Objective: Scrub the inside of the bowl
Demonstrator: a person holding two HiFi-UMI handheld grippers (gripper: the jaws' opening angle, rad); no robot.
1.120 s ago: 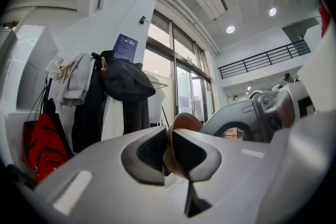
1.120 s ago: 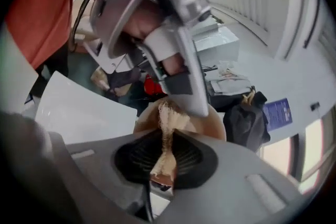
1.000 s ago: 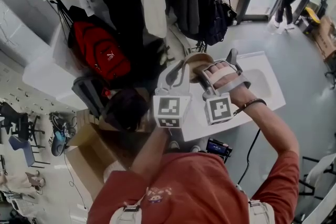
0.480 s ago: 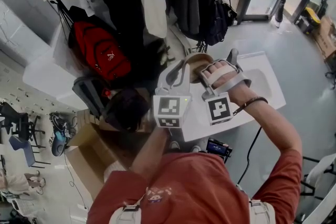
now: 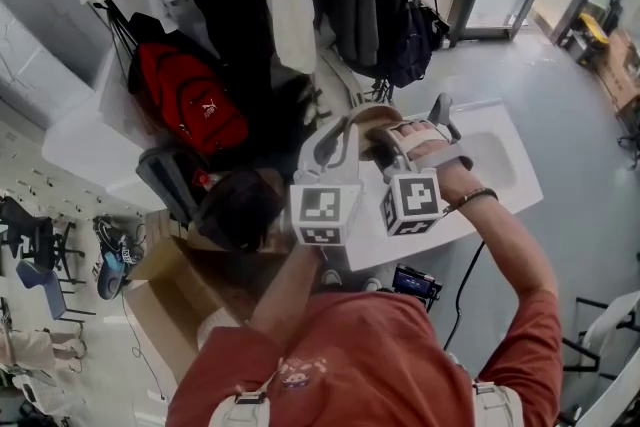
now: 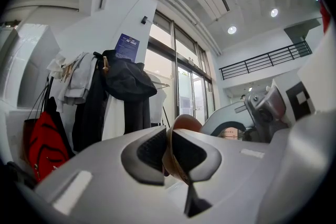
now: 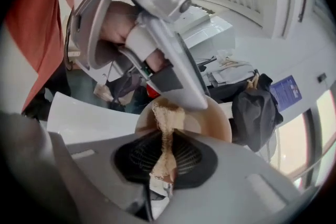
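Left gripper view: bowl (image 6: 187,122) clamped, blue poster (image 6: 126,48) illegible.

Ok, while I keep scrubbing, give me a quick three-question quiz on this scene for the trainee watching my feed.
1. True or false: the left gripper is clamped on the rim of the bowl.
2. Multiple choice: what sits between the jaws of the right gripper?
A) a spoon
B) a tan scrubbing cloth
C) nothing
3. Short answer: in the head view, what colour is the backpack hanging at the left?

Key: 1 true. 2 B; the cloth's free end lies against the inside of the bowl. 3 red.
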